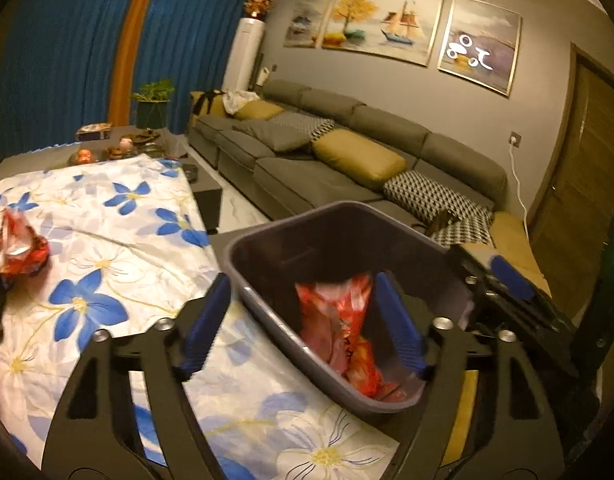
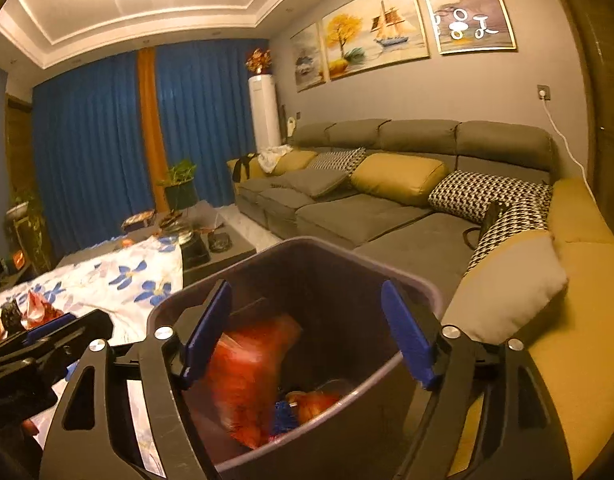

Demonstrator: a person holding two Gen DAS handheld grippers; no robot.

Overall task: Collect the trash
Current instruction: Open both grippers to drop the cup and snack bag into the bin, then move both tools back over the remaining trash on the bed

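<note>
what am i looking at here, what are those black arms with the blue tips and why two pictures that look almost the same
They are two hand-held grippers, one in each of a person's hands, each carrying a fisheye camera that looks out along its fingers. One picture is from the left gripper, the other from the right gripper. The blue tips are its finger pads. Both grippers are open and hold nothing. Below them stands a grey trash bin with red wrappers inside. It sits beside a floral cloth, where another crumpled red wrapper still lies. A grey sofa stands behind.
</note>
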